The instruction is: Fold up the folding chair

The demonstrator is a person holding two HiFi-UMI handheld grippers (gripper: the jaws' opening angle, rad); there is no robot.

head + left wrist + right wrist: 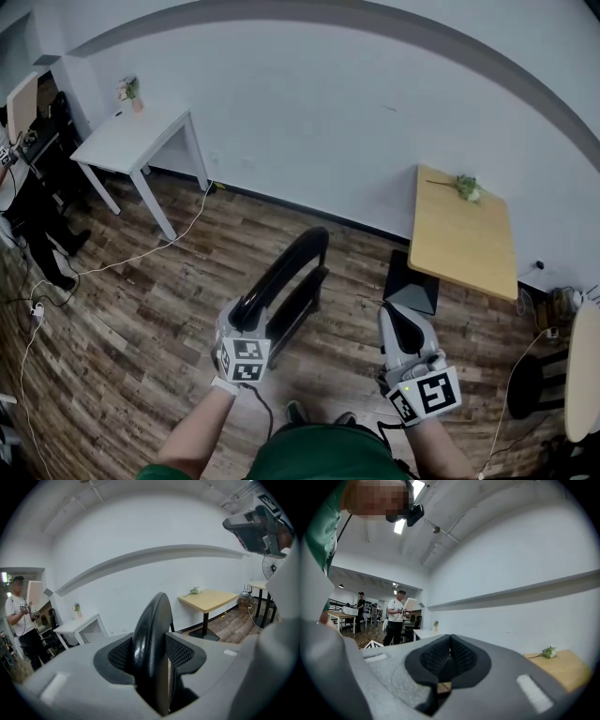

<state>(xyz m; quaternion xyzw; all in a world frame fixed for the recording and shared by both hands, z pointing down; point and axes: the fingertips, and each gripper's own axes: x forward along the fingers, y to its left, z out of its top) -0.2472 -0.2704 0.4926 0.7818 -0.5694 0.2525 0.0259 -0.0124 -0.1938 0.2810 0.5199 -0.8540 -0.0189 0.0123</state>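
Head view: a wood-plank floor runs to a white wall crossed by a curved grey band. A white table stands at the left with a small plant on its far corner. A wooden-topped table stands at the right with a green sprig lying on it. A white cable trails across the floor, and a person stands at the far left edge.

The black folding chair stands on the floor in front of me, between the 2 tables, and it looks folded nearly flat.

My left gripper grasps the chair's curved top edge. In the left gripper view the jaws stand partly apart, and the dark edge fills the gap between the 2 meshed pads, which press on it from both sides.

My right gripper hangs to the right of the chair, apart from it. In the right gripper view its jaws are clenched together, pad against pad, with nothing between them.
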